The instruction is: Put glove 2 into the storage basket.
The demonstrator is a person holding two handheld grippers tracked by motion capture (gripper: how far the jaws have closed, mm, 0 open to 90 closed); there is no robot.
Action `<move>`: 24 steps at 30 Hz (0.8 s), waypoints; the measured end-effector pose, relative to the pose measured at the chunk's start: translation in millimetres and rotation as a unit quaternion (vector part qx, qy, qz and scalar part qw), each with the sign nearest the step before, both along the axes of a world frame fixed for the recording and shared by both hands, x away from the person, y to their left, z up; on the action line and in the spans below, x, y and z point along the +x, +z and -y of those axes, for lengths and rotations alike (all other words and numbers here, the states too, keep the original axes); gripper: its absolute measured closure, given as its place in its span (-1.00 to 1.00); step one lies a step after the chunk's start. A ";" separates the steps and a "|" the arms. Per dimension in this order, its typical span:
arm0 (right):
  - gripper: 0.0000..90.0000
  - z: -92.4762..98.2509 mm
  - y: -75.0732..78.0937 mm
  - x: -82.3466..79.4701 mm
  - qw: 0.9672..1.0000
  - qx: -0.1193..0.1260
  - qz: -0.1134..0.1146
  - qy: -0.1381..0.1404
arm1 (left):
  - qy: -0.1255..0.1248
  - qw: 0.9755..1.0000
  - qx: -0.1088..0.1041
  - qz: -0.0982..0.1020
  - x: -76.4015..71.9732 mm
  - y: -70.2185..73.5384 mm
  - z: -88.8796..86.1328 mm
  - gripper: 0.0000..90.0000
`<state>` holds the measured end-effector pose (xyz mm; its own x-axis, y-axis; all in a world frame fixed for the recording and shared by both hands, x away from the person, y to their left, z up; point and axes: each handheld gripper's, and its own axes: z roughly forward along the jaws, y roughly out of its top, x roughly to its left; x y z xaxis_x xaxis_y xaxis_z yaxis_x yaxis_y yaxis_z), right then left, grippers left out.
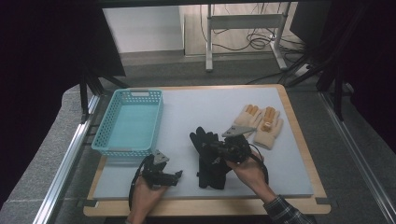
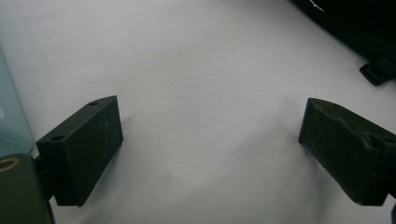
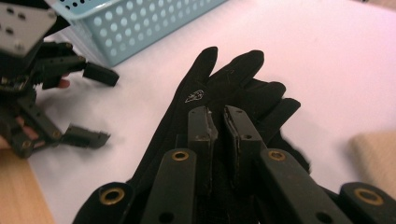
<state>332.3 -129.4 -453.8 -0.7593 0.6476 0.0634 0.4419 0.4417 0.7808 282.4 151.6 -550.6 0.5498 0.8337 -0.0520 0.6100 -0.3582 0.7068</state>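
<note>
While your right tool [image 1: 219, 150] rests over the black gloves [image 3: 219, 93], its jaws stand almost together, with only a thin slit between the pads. Whether any glove fabric is pinched in that slit cannot be told. The black gloves lie flat on the table [image 1: 196, 107], directly beneath and ahead of this tool, their fingers pointing away from you beyond the jaw tips. A small white emblem [image 3: 194, 96] marks the glove just to the left of the left jaw.

Your left tool [image 1: 175, 176] sits well to the left of the right one, apart from the gloves. Its jaws are spread wide, and nothing but bare table surface lies between them.

A light blue basket [image 1: 129, 122] stands beyond the left tool, close to it. A pair of beige gloves [image 1: 260, 122] lies beyond and to the right of the right tool, near it but apart from the black pair.
</note>
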 end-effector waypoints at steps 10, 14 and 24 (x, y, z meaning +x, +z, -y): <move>0.40 4.4 -19.5 0.2 0.999 -0.014 -0.018 0.024 | 0.001 1.000 -0.001 0.001 0.0 -0.2 0.1 -0.85; 0.29 3.6 -18.1 9.1 0.995 -0.042 -0.020 0.086 | 0.000 1.000 -0.001 0.000 0.0 -0.1 0.0 -0.85; 0.34 -27.2 -48.9 22.9 0.968 -0.185 -0.014 0.169 | -0.002 1.000 0.001 0.000 0.0 0.0 -0.2 -0.85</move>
<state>355.3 -102.2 -502.7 -0.9330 0.3453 -0.1013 0.2429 0.8119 0.5309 282.3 151.8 -550.6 0.5523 0.8321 -0.0508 0.6093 -0.3613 0.7058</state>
